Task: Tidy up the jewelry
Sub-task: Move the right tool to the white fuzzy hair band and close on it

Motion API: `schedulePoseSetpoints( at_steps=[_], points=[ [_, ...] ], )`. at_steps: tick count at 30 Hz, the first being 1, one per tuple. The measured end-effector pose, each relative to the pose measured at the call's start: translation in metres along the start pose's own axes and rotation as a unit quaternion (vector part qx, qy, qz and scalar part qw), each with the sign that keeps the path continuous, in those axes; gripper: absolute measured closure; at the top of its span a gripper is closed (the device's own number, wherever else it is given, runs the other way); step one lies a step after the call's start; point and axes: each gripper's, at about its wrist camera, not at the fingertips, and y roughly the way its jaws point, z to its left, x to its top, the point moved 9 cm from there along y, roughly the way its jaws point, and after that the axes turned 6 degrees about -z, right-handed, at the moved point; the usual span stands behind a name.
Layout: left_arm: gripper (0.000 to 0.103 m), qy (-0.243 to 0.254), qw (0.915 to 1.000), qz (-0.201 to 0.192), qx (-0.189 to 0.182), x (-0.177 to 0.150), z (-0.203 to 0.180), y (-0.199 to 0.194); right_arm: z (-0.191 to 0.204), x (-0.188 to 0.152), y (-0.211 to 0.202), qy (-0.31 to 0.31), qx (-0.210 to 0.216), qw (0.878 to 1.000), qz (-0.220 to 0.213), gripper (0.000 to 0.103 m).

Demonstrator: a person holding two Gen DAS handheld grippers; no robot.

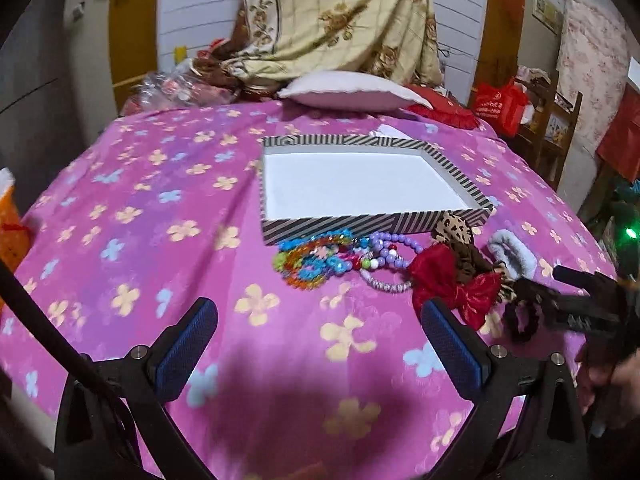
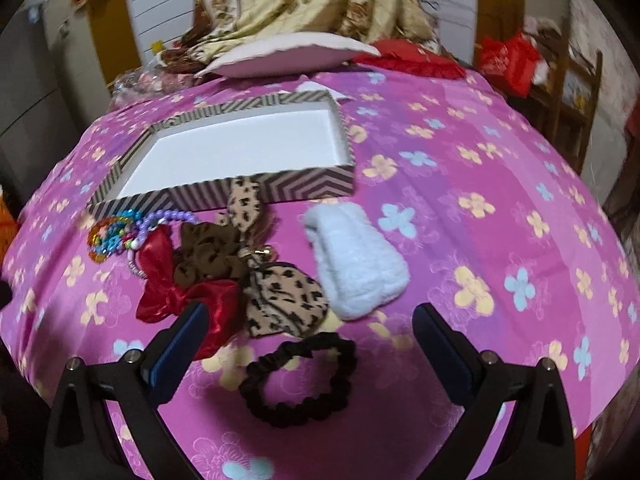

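An empty striped box (image 1: pixel 336 225) (image 2: pixel 304 184) with a white floor lies on the pink flowered bedspread. In front of it lie colourful bead bracelets (image 1: pixel 316 258) (image 2: pixel 110 236), purple beads (image 1: pixel 386 246), a red bow (image 1: pixel 452 280) (image 2: pixel 172 288), leopard-print hair ties (image 1: pixel 454 228) (image 2: pixel 284 296), a white fluffy scrunchie (image 1: pixel 514 254) (image 2: pixel 356 264) and a black scrunchie (image 1: pixel 522 322) (image 2: pixel 300 380). My left gripper (image 1: pixel 320 330) is open above bare bedspread, short of the pile. My right gripper (image 2: pixel 310 334) (image 1: pixel 536 292) is open, its jaws on either side of the black scrunchie.
A pale pillow (image 1: pixel 352 92) and a red cushion (image 1: pixel 440 110) lie at the bed's far end under a hanging floral blanket (image 1: pixel 336 20). A wooden shelf with a red bag (image 1: pixel 500 106) stands to the right. An orange bag (image 1: pixel 10 224) is at the left edge.
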Motion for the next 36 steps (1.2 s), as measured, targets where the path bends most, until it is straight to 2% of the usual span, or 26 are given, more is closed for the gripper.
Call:
schedulePoseSetpoints(
  at_steps=[4,7,8,9,11,16,20,26,29,36],
  points=[
    [0.039,0.004,0.9999,-0.011,-0.005,0.021,-0.008,0.020,0.001,0.004,-0.012,-0.007,0.014,1.000,-0.023,0.000],
    [0.040,-0.009,0.9994,-0.007,-0.033,0.014,-0.015,0.041,-0.006,0.002,-0.015,0.000,0.015,1.000,-0.021,0.000],
    [0.039,-0.009,0.9995,0.004,-0.030,0.007,-0.014,0.047,-0.009,0.001,-0.017,0.001,0.014,1.000,-0.020,0.000],
    [0.039,-0.019,0.9988,0.037,-0.025,-0.006,-0.013,0.056,-0.010,0.001,-0.018,0.001,0.015,1.000,-0.022,0.000],
    [0.039,-0.035,0.9966,0.055,-0.051,-0.012,-0.016,0.060,-0.012,0.000,-0.020,0.001,0.015,1.000,-0.025,0.000],
    [0.039,-0.029,0.9967,0.060,-0.046,-0.014,-0.019,0.063,-0.012,-0.003,-0.008,0.002,0.010,1.000,-0.010,0.000],
    [0.039,-0.025,0.9966,0.065,-0.045,-0.016,-0.021,0.065,-0.005,-0.007,0.001,0.005,0.023,1.000,0.004,0.000],
    [0.039,-0.014,0.9969,0.067,-0.039,-0.019,-0.022,0.066,-0.005,-0.001,-0.005,0.028,0.028,0.999,-0.030,0.000],
    [0.040,-0.011,0.9970,0.067,-0.038,-0.021,-0.023,0.066,-0.005,-0.006,-0.002,0.025,0.025,0.999,-0.008,0.000],
    [0.039,-0.011,0.9978,0.053,-0.038,-0.019,-0.026,0.064,-0.010,-0.005,-0.010,0.014,0.016,1.000,-0.001,0.000]
  ],
)
